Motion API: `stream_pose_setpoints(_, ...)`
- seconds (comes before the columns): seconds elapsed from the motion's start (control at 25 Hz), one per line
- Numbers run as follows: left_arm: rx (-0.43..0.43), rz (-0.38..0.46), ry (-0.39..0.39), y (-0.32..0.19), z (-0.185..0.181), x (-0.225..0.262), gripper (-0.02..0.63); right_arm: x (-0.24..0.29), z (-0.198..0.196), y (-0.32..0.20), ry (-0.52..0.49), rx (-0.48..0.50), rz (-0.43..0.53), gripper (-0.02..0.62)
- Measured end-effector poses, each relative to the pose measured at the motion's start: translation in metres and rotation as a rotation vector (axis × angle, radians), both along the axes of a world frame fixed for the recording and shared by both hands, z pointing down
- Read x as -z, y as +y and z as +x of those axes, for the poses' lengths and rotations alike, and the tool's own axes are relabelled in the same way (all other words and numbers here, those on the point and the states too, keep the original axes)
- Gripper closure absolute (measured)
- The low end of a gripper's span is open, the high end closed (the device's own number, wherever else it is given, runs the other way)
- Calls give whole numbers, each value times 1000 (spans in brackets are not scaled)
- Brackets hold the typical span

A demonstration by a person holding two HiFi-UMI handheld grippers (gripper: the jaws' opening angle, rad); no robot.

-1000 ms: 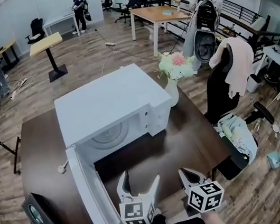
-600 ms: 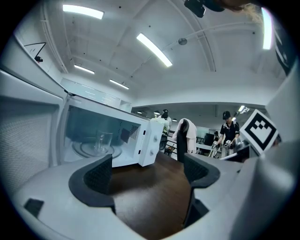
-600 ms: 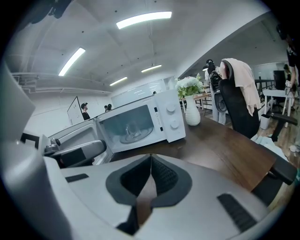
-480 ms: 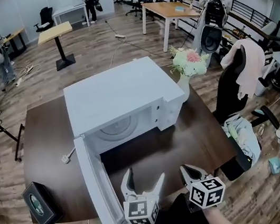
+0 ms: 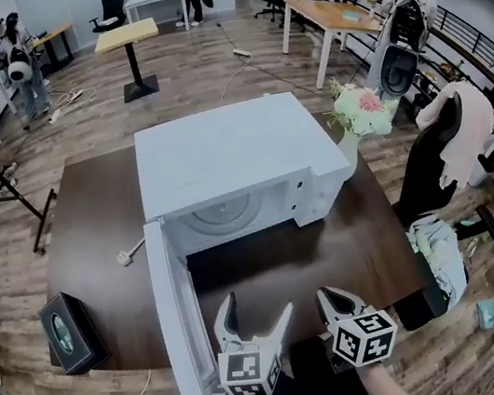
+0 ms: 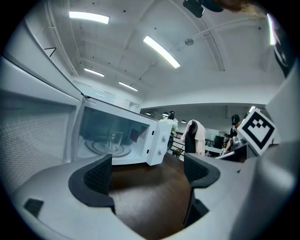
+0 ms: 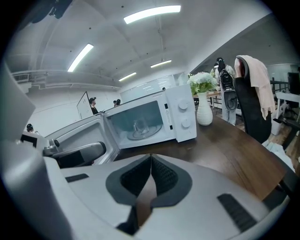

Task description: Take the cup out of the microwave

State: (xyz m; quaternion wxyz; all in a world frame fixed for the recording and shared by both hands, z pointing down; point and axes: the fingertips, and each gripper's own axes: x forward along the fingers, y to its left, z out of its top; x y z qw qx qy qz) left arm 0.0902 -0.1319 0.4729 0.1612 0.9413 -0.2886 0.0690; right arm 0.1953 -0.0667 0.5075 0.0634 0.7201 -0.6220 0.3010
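A white microwave [image 5: 222, 163] stands on the dark wooden table [image 5: 351, 249], its door [image 5: 175, 313] swung wide open toward the front left. Inside, a clear glass cup [image 6: 114, 140] stands upright on the turntable, and the right gripper view also shows the cup [image 7: 138, 126]. In the head view the cup is hard to make out. My left gripper [image 5: 257, 305] is open and empty near the table's front edge, just right of the door. My right gripper [image 5: 329, 296] is beside it, jaws pressed together on nothing. Both are well short of the oven cavity.
A white vase of flowers [image 5: 358, 120] stands right of the microwave. A black box [image 5: 63, 333] sits at the table's front left corner, and a white plug [image 5: 125, 257] lies left of the oven. A chair with a draped garment [image 5: 453, 141] is at the right. People stand far back.
The head view has shifted, so the microwave and table now sit further right and higher in the picture. Both grippers keep the same pose at the front edge.
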Motion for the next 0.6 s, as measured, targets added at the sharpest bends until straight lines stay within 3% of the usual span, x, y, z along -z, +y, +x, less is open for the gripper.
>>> stream_pose_setpoints(0.6, 127, -21, -21, -23, 22, -5, 144, -2, 33, -35, -24, 113, -10, 600)
